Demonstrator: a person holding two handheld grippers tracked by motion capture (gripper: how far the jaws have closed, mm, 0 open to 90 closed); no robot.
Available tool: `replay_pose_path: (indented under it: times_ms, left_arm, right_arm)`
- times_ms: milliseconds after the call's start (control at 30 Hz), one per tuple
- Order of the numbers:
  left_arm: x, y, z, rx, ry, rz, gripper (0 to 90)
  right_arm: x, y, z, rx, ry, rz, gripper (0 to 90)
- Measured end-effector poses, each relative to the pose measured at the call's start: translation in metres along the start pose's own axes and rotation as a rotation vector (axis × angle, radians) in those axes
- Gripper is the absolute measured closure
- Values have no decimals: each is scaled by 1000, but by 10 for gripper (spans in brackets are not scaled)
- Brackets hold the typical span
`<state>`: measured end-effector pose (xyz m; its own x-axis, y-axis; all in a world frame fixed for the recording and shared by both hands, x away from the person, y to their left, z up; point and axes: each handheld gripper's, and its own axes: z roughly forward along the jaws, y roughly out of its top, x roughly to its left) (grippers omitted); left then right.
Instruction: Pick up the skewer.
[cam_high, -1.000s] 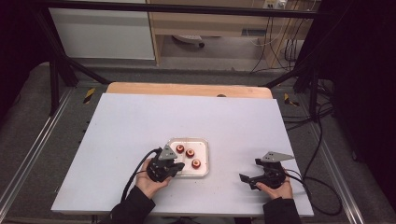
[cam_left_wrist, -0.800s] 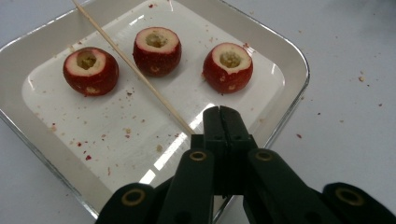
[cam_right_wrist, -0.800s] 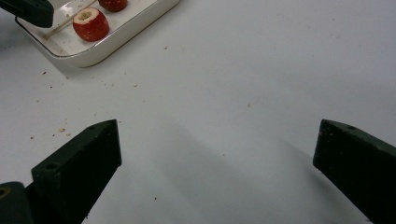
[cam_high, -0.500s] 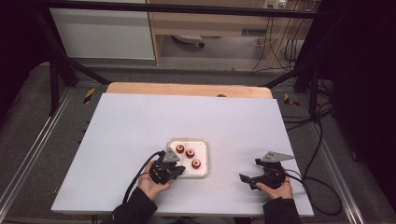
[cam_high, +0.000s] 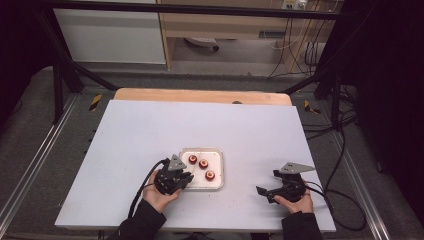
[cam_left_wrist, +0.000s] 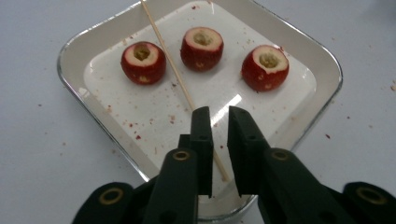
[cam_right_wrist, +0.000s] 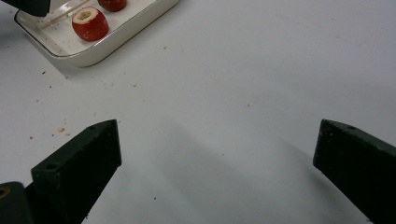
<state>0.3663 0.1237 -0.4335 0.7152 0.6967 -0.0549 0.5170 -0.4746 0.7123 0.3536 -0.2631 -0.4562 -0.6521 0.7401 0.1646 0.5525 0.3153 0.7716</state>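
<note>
A white tray (cam_high: 201, 149) (cam_left_wrist: 74, 46) holds three cored red fruits (cam_left_wrist: 143, 62) (cam_left_wrist: 201, 47) (cam_left_wrist: 265, 66) and a thin wooden skewer (cam_left_wrist: 170, 60) lying slantwise. My left gripper (cam_high: 184, 179) (cam_left_wrist: 218, 112) hovers over the tray's near edge, its jaws a narrow gap apart. The skewer's near end runs under that gap, and I cannot tell whether the jaws touch it. My right gripper (cam_high: 266, 182) (cam_right_wrist: 218, 128) rests wide open on the bare table to the tray's right, holding nothing. The right gripper view also catches the tray (cam_right_wrist: 121, 39) with a fruit (cam_right_wrist: 89, 23).
The white tabletop (cam_high: 150, 130) carries red crumbs around the tray. A wooden strip (cam_high: 200, 95) borders its far edge. Black frame bars and cables stand beyond the table on both sides.
The left gripper has shifted only slightly at the tray's near left corner. The right gripper has stayed where it was.
</note>
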Motion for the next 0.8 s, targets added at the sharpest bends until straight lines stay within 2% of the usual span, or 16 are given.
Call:
replay_pose_path:
  times_ms: [167, 400, 800]
  left_arm:
    - [0, 7, 8, -1, 65, -43, 697]
    - [-1, 8, 18, 21, 129, -54, 747]
    - [-8, 5, 23, 5, 152, -78, 835]
  right_arm:
    - [0, 0, 0, 1, 0, -4, 16]
    - [0, 0, 0, -5, 3, 2, 15]
    - [0, 0, 0, -4, 4, 1, 15]
